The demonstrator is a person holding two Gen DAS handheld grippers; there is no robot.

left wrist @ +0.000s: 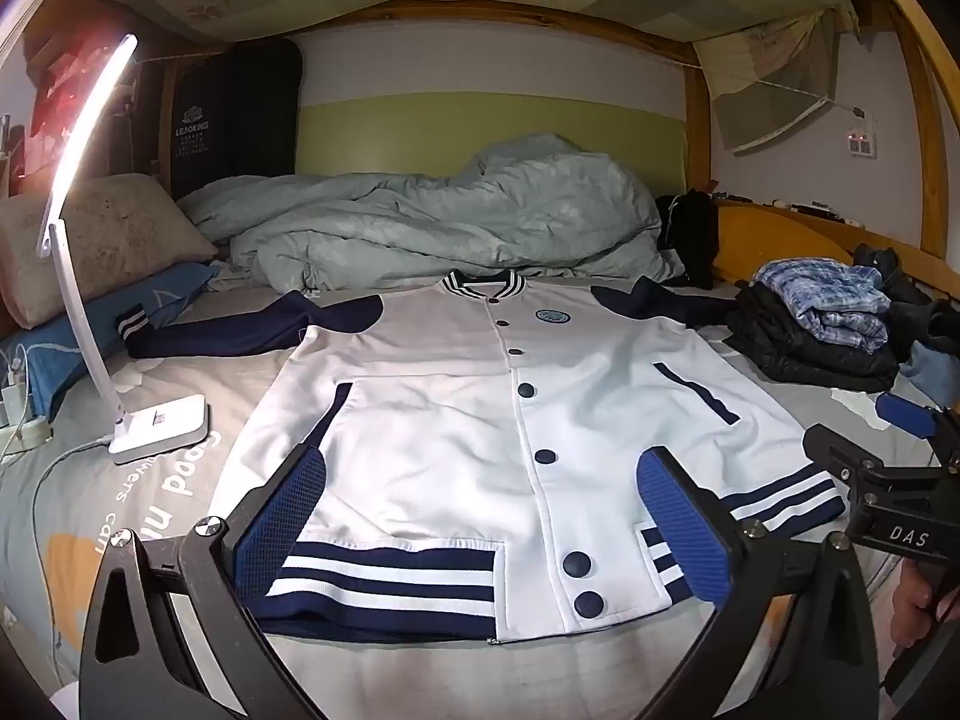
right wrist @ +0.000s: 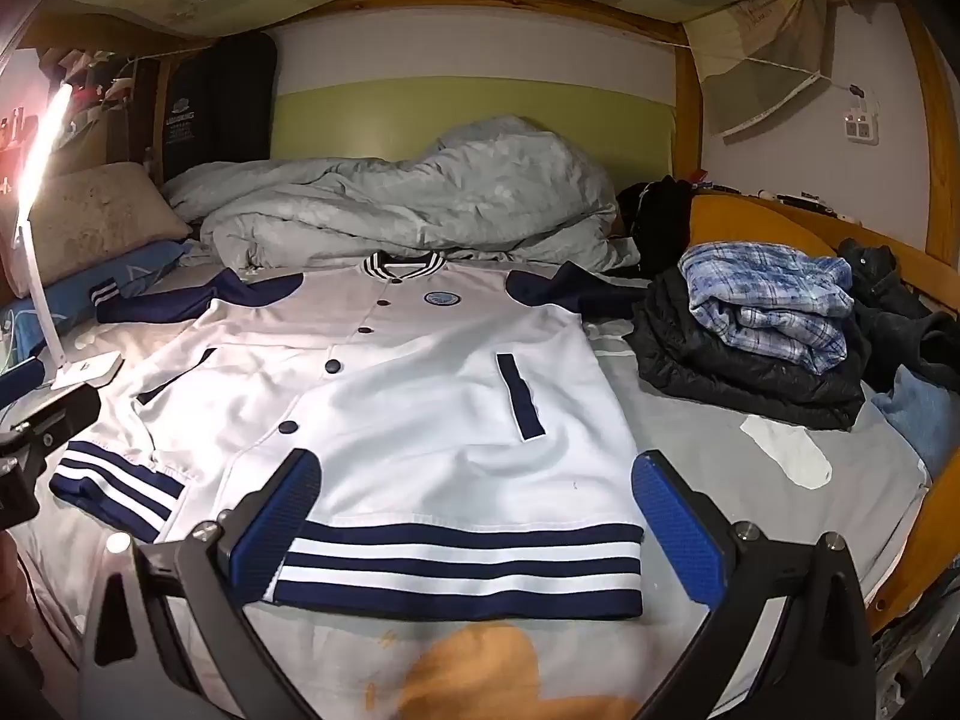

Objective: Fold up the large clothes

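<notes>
White varsity jacket (left wrist: 456, 420) with navy sleeves, buttons and striped hem, lying flat, front up and buttoned, mid-frame on the bed (left wrist: 90, 480). Left gripper (left wrist: 480, 534) and right gripper (right wrist: 477, 525), both spread, hover over the hem.

The white snap-front varsity jacket (left wrist: 456, 420) had its navy striped hem (left wrist: 384, 588) partly hidden behind the left hand-held gripper (left wrist: 480, 531). At 9 o'clock, the black hanging garment's lettering (right wrist: 180, 120) was too small to read.

Matt cloth jacket (left wrist: 456, 420) lies beside a glossy plastic lamp (left wrist: 159, 426).
</notes>
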